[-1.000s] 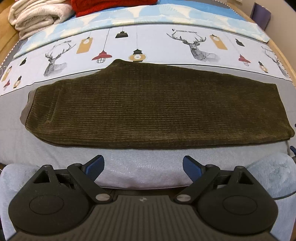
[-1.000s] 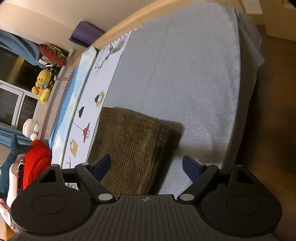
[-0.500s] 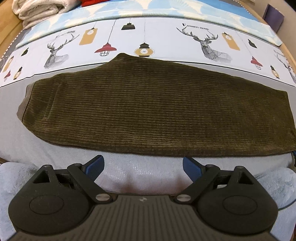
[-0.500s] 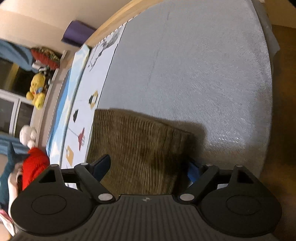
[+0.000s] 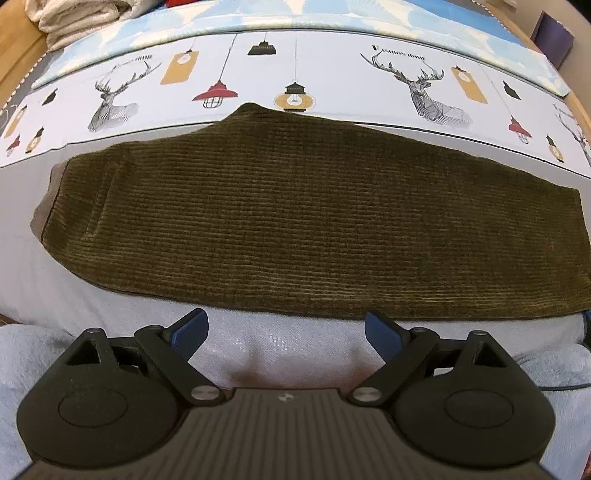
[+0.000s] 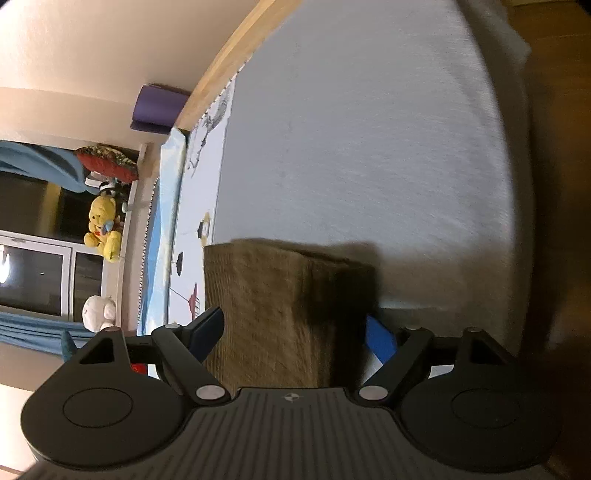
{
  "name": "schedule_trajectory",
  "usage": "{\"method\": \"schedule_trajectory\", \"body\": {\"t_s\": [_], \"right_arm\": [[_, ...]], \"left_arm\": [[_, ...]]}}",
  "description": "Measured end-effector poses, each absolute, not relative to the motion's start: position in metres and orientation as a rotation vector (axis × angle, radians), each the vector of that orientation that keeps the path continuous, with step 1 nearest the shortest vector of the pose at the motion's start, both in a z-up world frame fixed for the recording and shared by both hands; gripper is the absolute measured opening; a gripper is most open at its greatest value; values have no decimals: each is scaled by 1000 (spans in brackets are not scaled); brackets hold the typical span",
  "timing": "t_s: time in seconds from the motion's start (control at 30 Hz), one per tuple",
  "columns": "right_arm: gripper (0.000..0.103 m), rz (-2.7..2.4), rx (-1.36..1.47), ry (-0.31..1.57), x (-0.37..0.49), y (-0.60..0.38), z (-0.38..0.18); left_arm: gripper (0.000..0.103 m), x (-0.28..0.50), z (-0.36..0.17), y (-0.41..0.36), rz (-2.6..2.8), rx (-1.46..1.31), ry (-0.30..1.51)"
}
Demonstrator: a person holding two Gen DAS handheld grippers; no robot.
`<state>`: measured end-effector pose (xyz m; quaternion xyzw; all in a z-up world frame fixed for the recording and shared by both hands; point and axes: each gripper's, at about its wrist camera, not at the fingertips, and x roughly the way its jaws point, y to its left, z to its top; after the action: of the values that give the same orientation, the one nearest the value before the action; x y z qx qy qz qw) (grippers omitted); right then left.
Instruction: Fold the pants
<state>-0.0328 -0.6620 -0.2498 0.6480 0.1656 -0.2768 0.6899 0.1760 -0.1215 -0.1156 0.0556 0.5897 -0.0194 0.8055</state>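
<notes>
Olive-brown corduroy pants (image 5: 280,221) lie flat across the grey bed sheet (image 5: 280,343), folded lengthwise, waist at the left, leg ends at the right. My left gripper (image 5: 286,328) is open and empty, just in front of the pants' near edge. In the right wrist view the leg end of the pants (image 6: 280,295) lies between the fingers of my right gripper (image 6: 295,328), which is open and low over it. Whether the fingers touch the cloth I cannot tell.
A printed deer-and-lamp cover (image 5: 332,85) runs behind the pants. Folded white towels (image 5: 74,14) sit at the back left. The bed's wooden frame (image 6: 236,48), a purple roll (image 6: 159,109) and stuffed toys (image 6: 103,229) lie beyond. The bed edge and floor (image 6: 554,184) are to the right.
My left gripper has moved forward toward the pants' near edge. My right gripper has moved over the leg end, which now lies between its open fingers.
</notes>
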Motion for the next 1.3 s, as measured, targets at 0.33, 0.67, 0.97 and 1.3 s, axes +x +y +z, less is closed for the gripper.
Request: {"method": "schedule_trajectory", "body": {"t_s": [0.33,0.67,0.97,1.3], "right_arm": [[77,-627,1418,421,-10,-671,-243],[31,-718,1251,541,5,-665,-223],[28,-750,842,730,71,-629,-171],[27,-61,41,599,202,-353,-72]], "left_arm": [[94,200,-137,-103,48,91,1199],[94,226,-208,-108,38,152,1290],[103,240,-245,-101,60,178,1335],[103,245,-196,-10,32,-189,1311]]}}
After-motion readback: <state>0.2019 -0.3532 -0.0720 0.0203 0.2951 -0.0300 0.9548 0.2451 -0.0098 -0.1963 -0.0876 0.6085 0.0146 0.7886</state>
